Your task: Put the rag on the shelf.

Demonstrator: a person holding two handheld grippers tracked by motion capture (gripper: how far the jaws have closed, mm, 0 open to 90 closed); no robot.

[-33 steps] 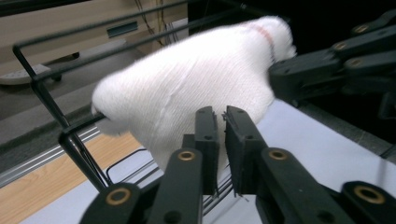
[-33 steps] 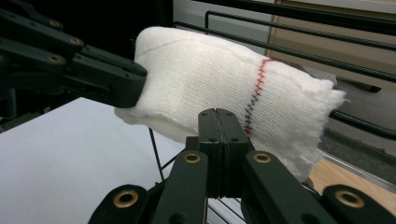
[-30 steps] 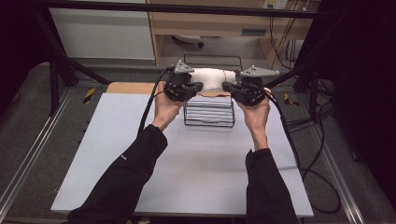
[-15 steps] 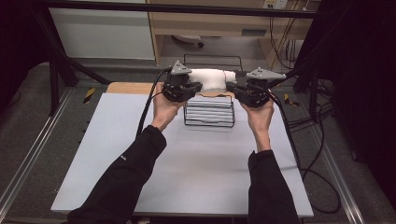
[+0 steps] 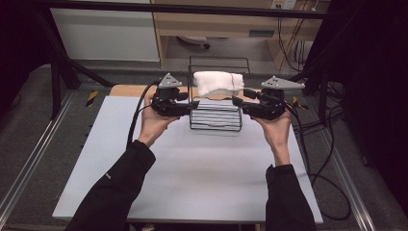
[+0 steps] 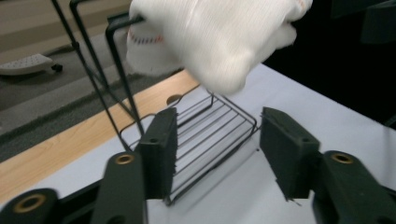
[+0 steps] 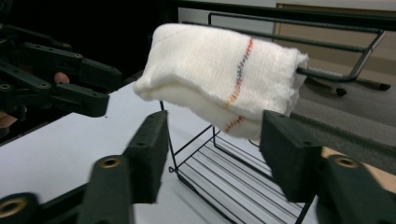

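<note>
While draped over the rack, the towel lies crosswise.

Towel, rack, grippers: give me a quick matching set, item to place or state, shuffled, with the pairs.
Items:
1. towel
2. rack
3. left gripper
4. table

Places or states:
A. black wire, stands at the far middle of the table
B. jaws open, nothing between them, just left of the rack
C. white, folded, draped over the rack's top bar
D. pale flat top that carries the rack

Pairs: 1-C, 2-A, 3-B, 4-D
</note>
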